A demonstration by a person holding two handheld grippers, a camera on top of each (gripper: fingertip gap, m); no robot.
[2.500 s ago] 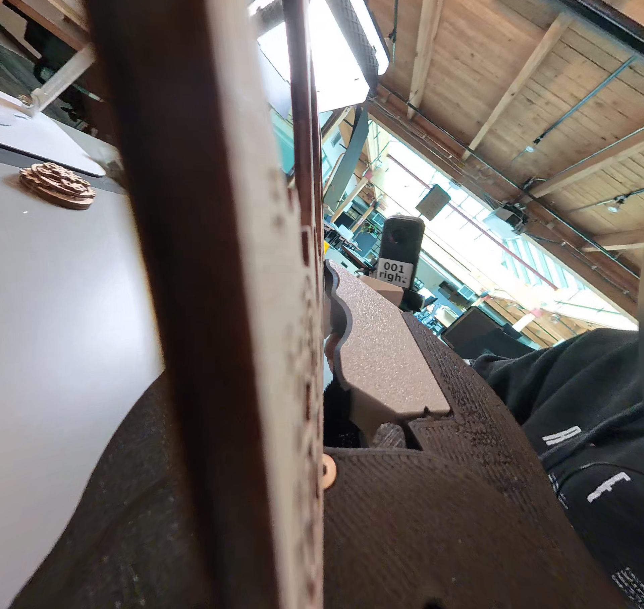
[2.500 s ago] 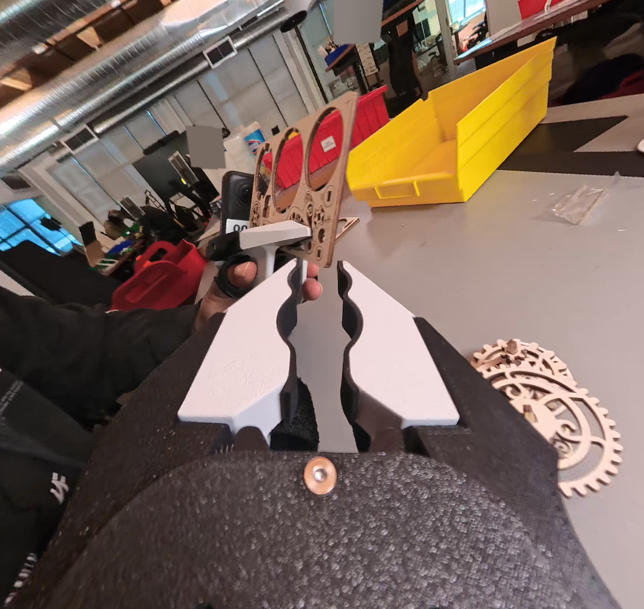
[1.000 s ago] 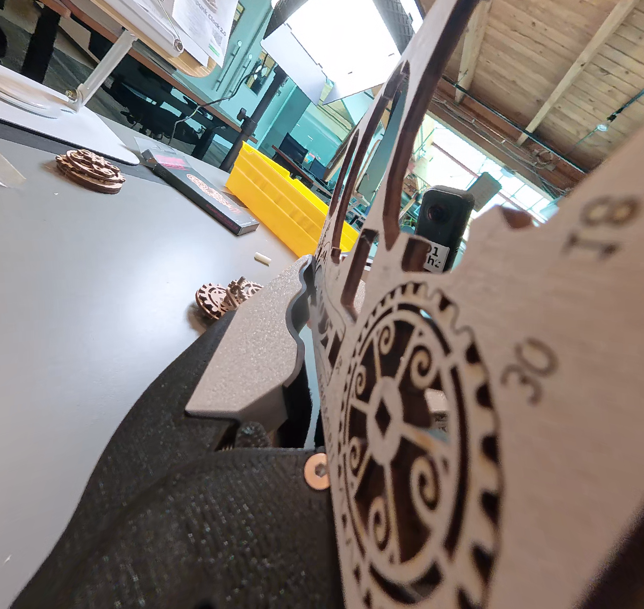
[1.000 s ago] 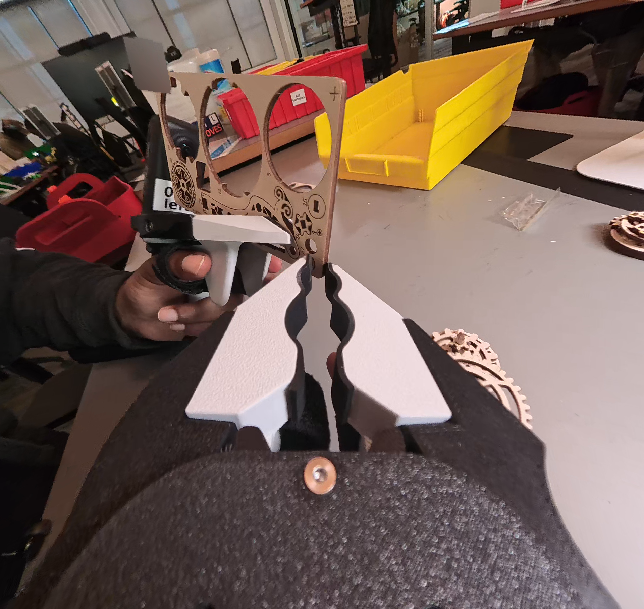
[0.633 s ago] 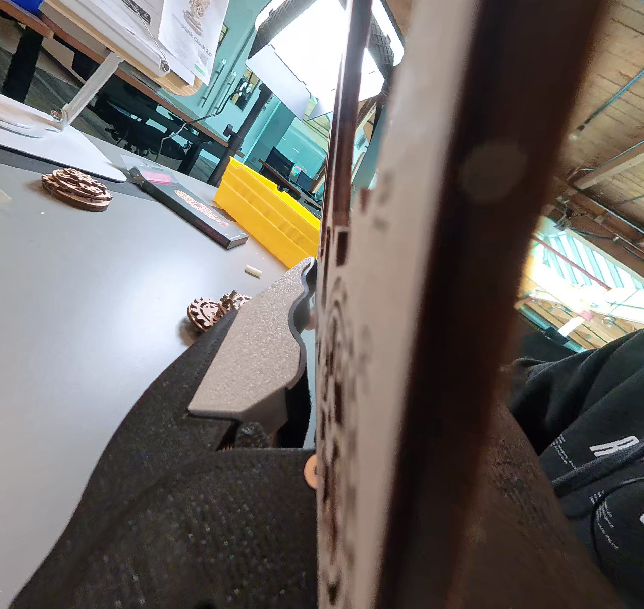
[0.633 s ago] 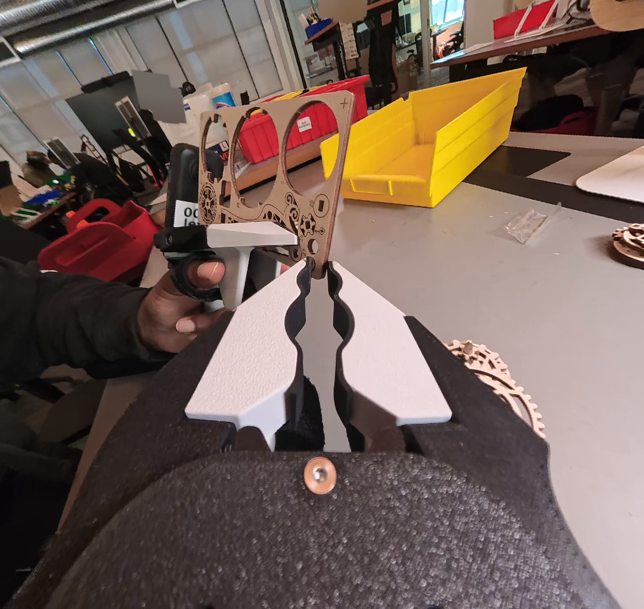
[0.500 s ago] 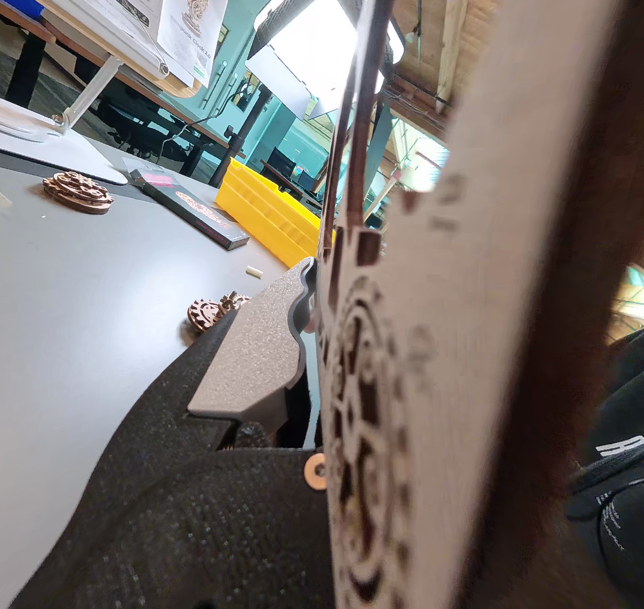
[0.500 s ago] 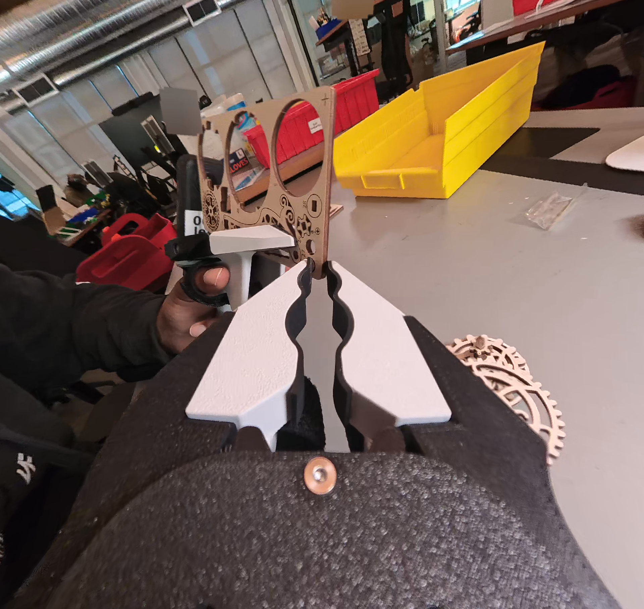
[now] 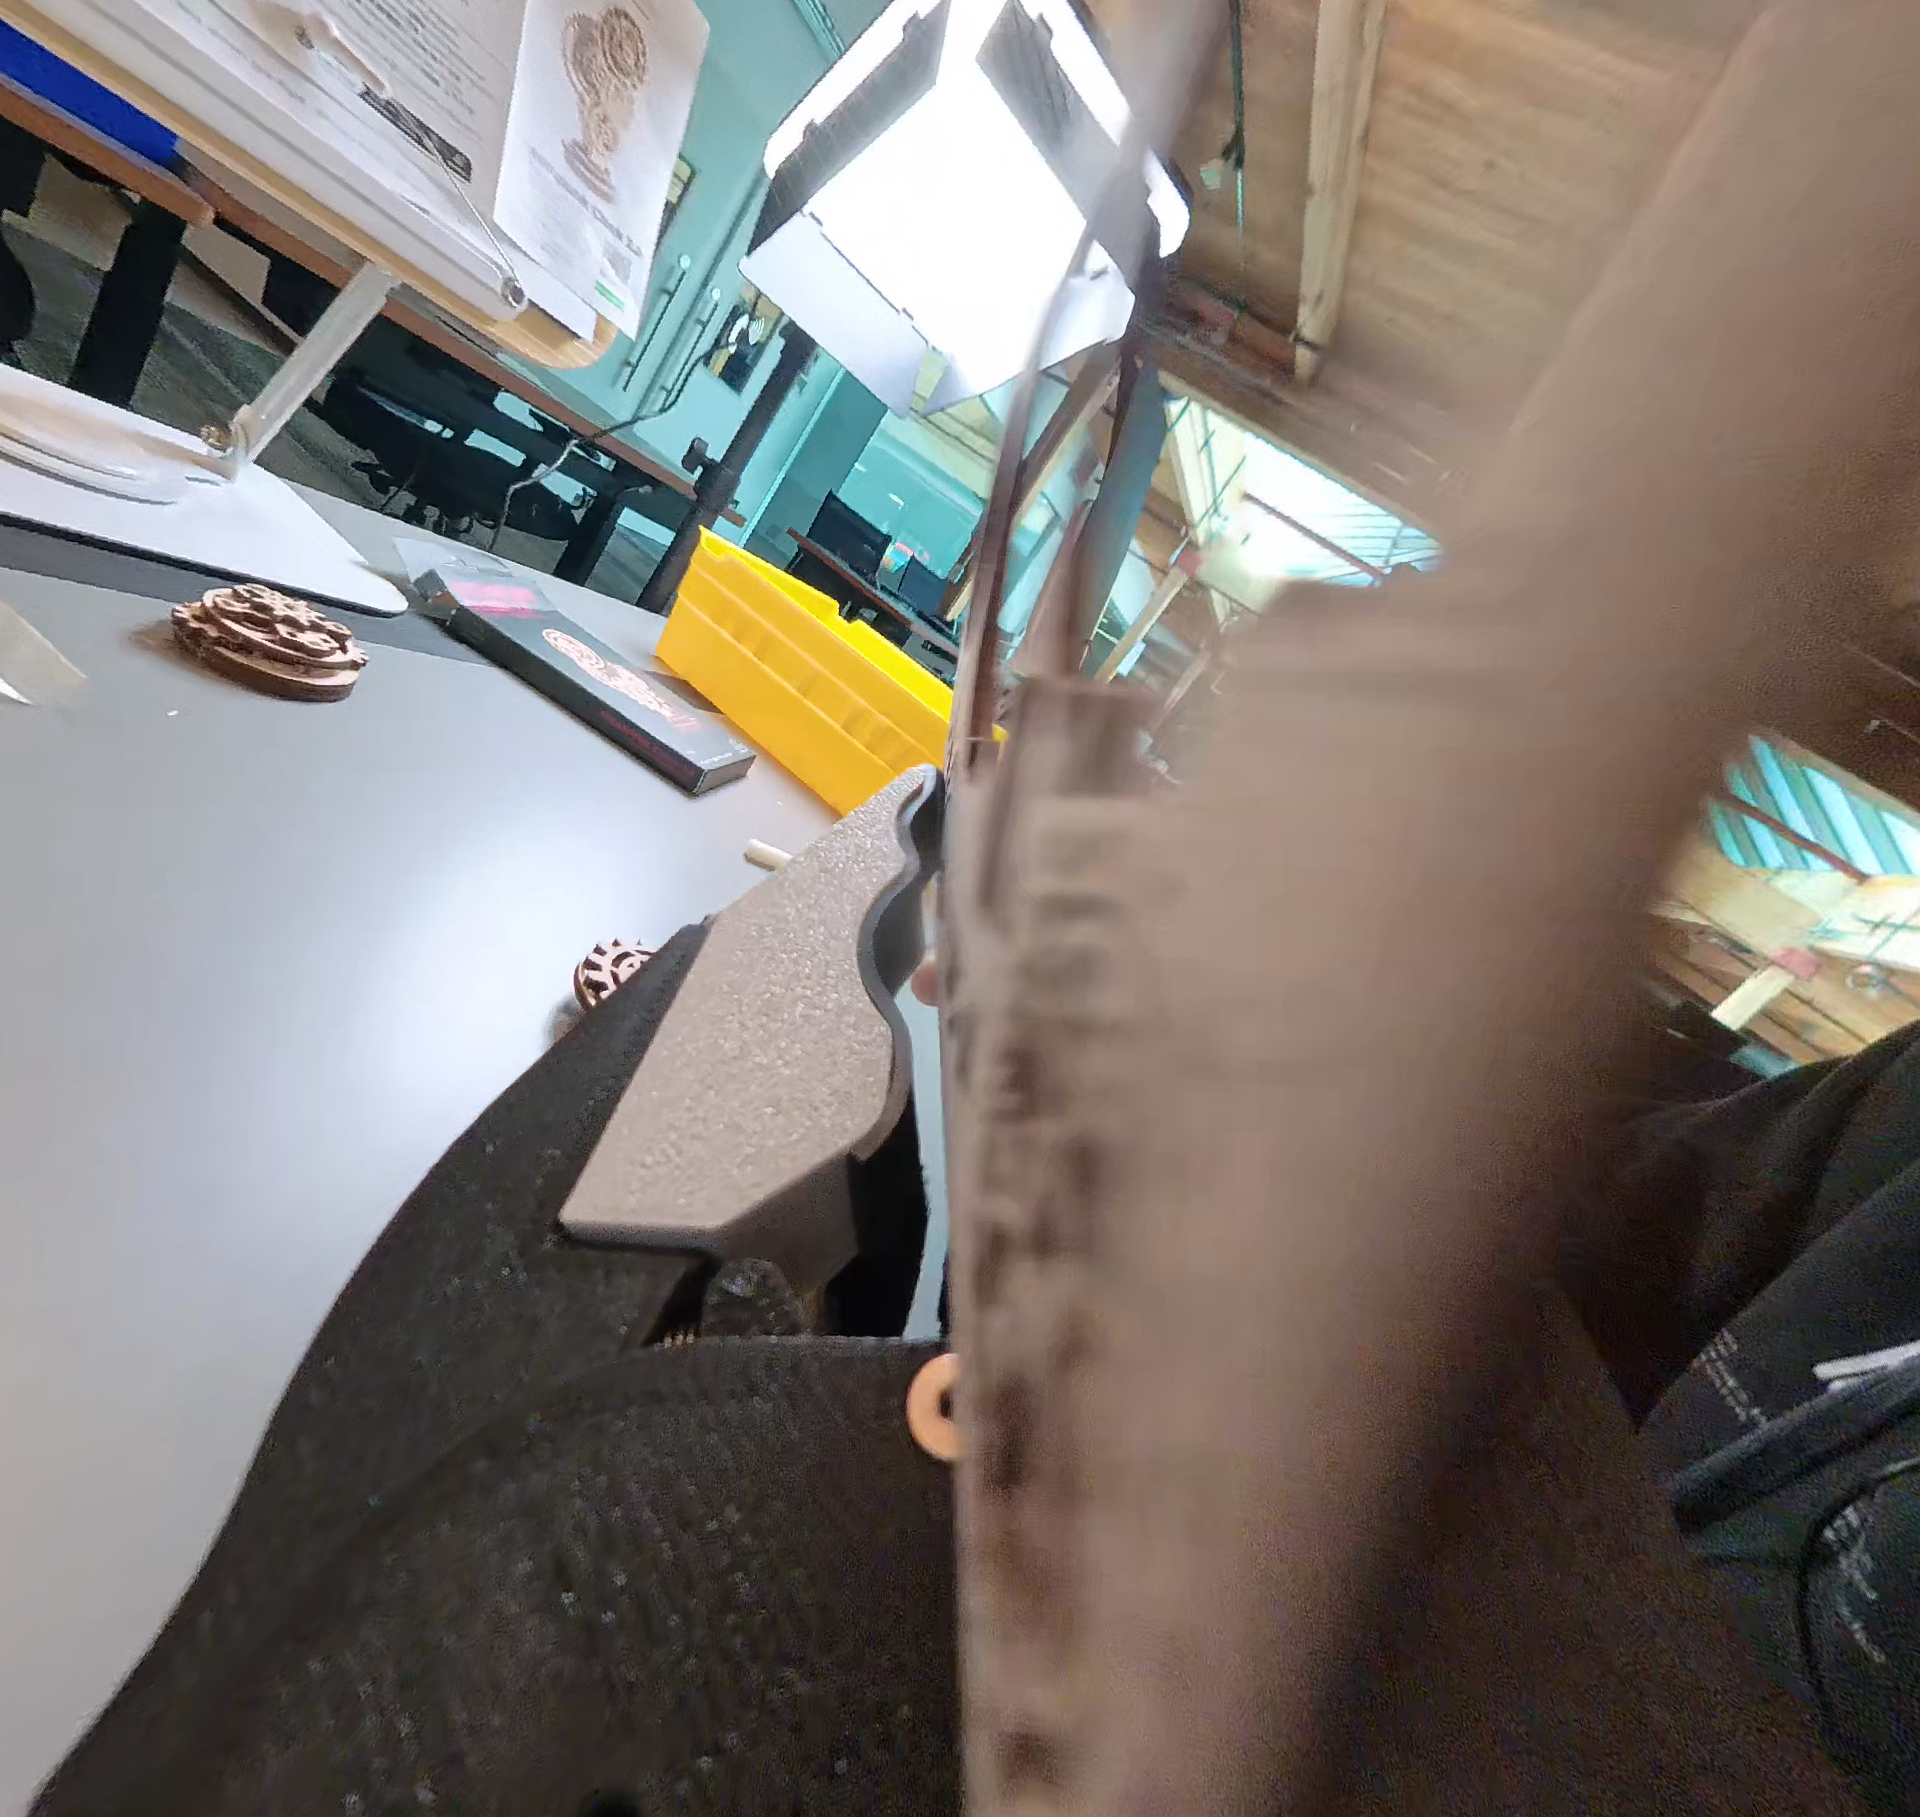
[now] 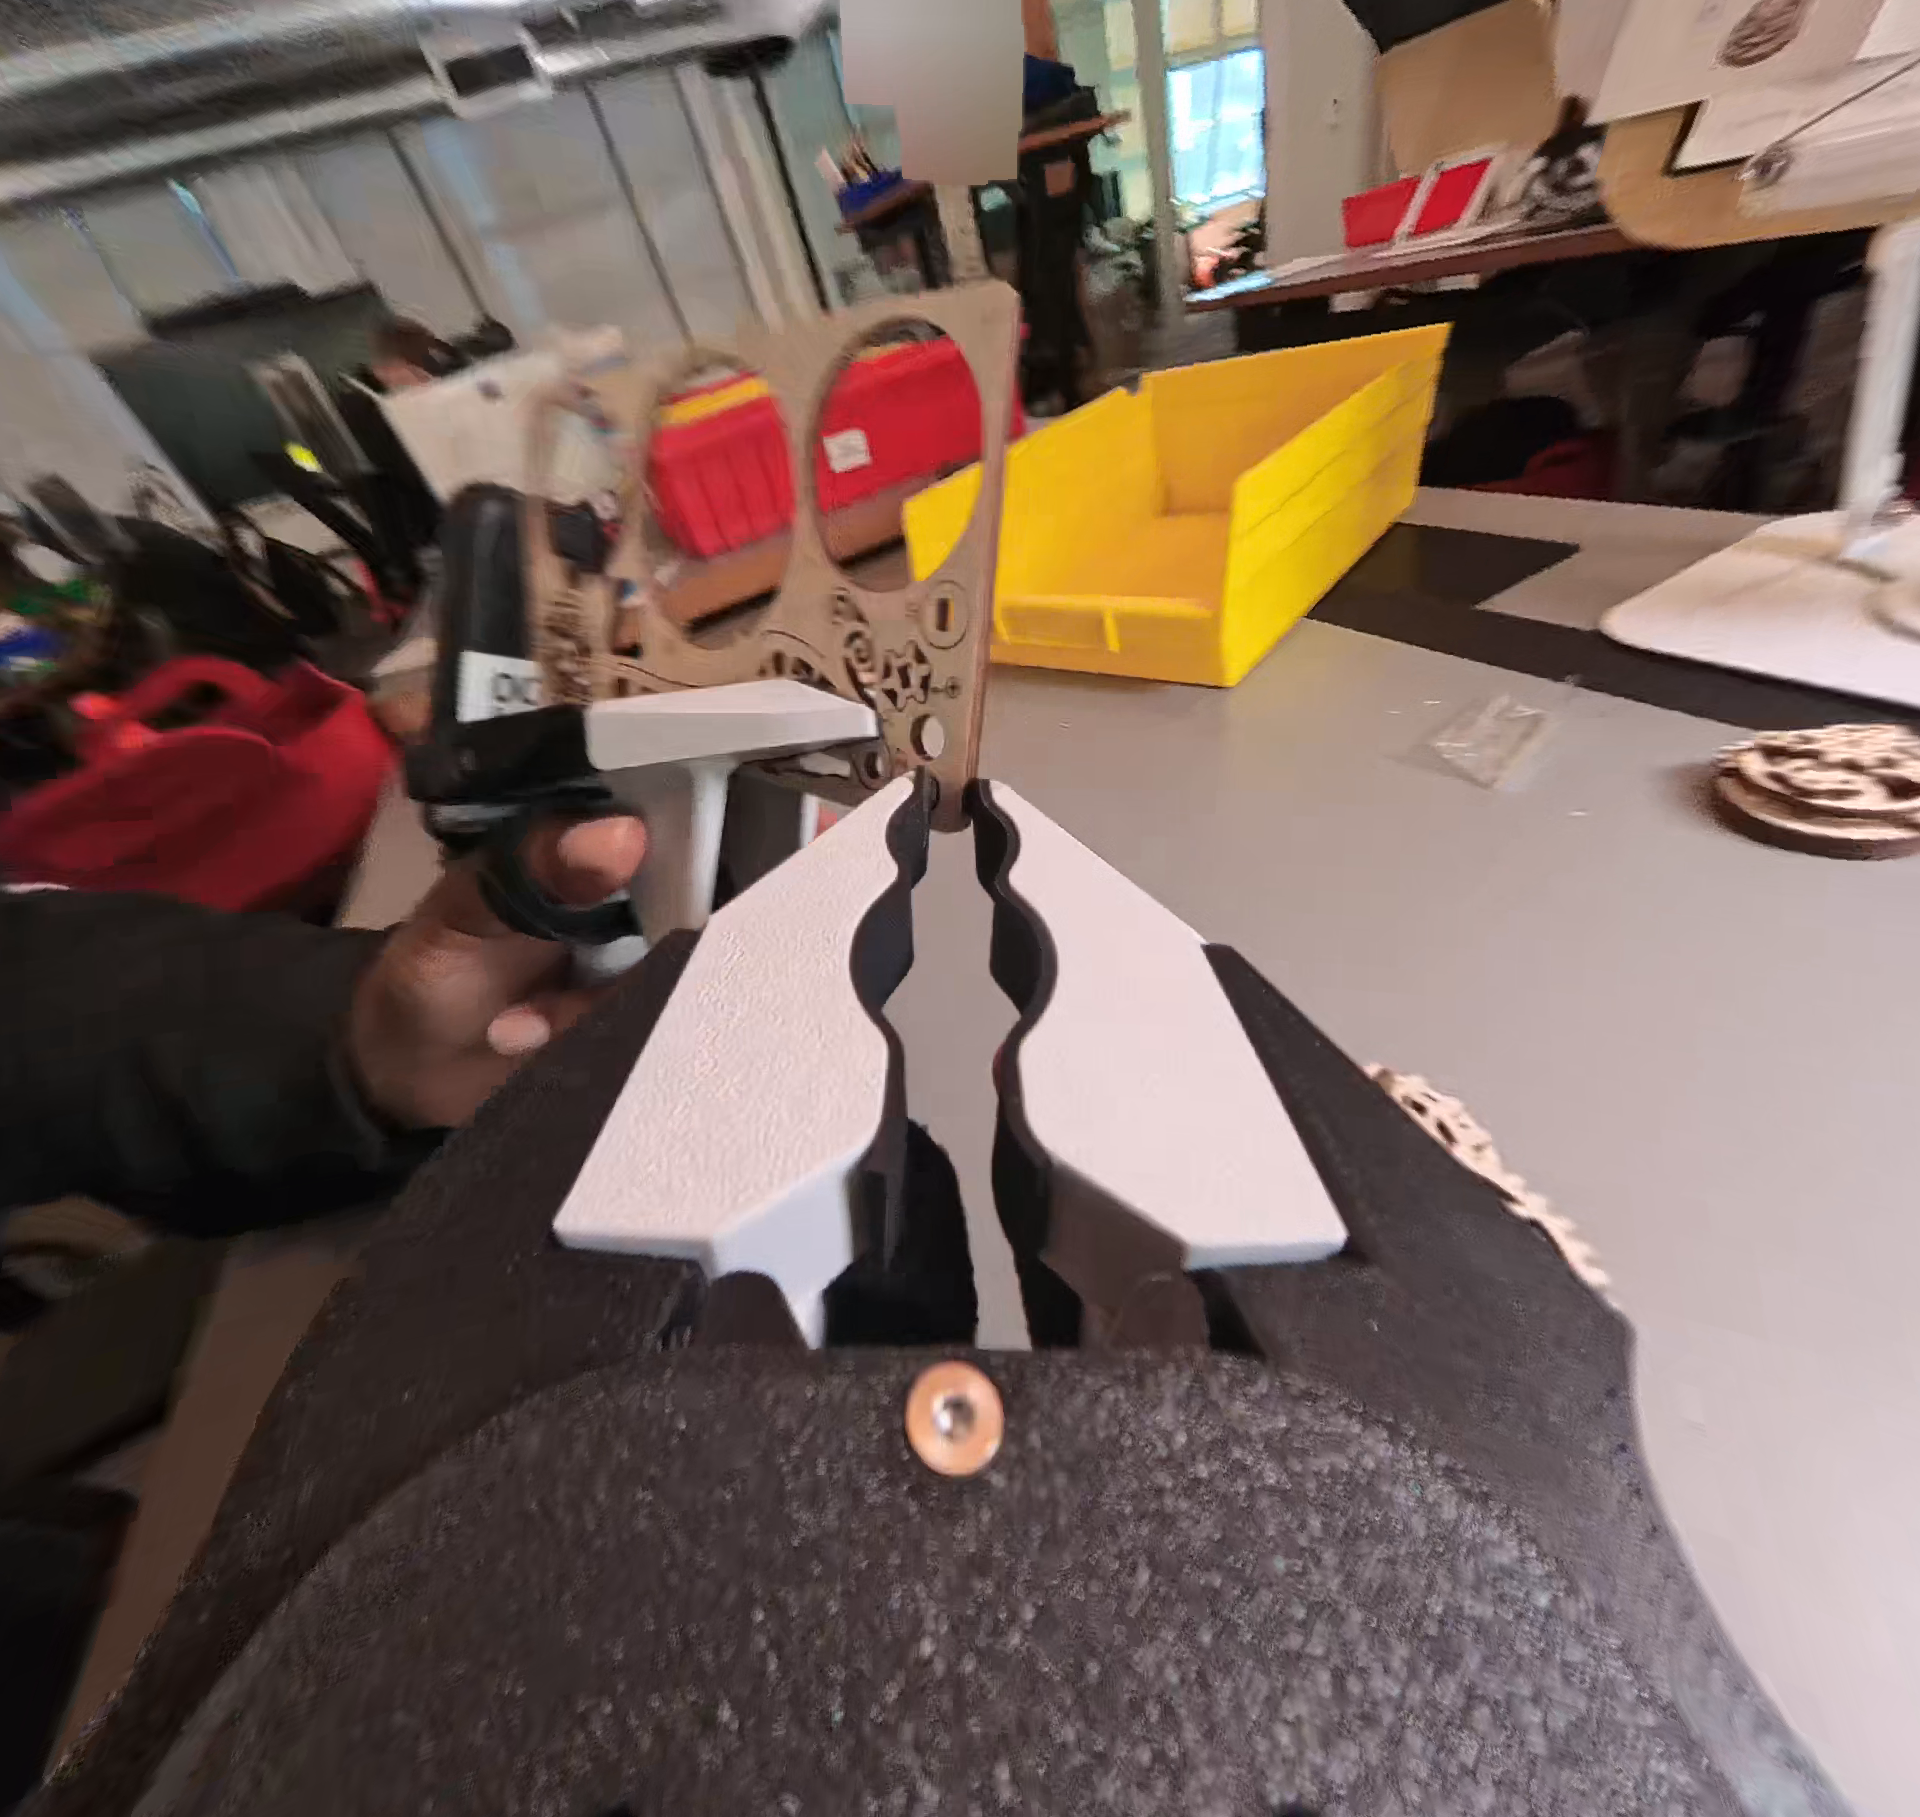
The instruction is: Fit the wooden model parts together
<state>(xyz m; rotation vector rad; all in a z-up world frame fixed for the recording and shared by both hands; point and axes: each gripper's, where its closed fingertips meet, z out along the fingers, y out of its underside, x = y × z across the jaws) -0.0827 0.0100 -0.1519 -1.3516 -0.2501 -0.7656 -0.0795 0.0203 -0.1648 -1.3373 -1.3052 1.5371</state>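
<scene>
A laser-cut wooden sheet (image 10: 914, 624) of model parts, with large oval holes where parts are gone, stands upright above the grey bench (image 10: 1455, 988), held at both ends. The right tool (image 10: 943, 811) clamps its black-lined tips on the sheet's lower corner; the left tool (image 10: 831, 749), seen from the right wrist camera, grips the same sheet by its lower edge, just left of that corner, though its far finger is hidden. In the left wrist view the sheet (image 9: 1091, 1040) fills the frame, blurred, against the one finger (image 9: 769, 1019) that shows. The step in hand looks like freeing a part from the sheet; the next move calls for a steady hold and a careful twist. Behind the sheet sits a yellow bin (image 10: 1247, 541); right of it lie assembled gear stacks (image 10: 1818, 801).
</scene>
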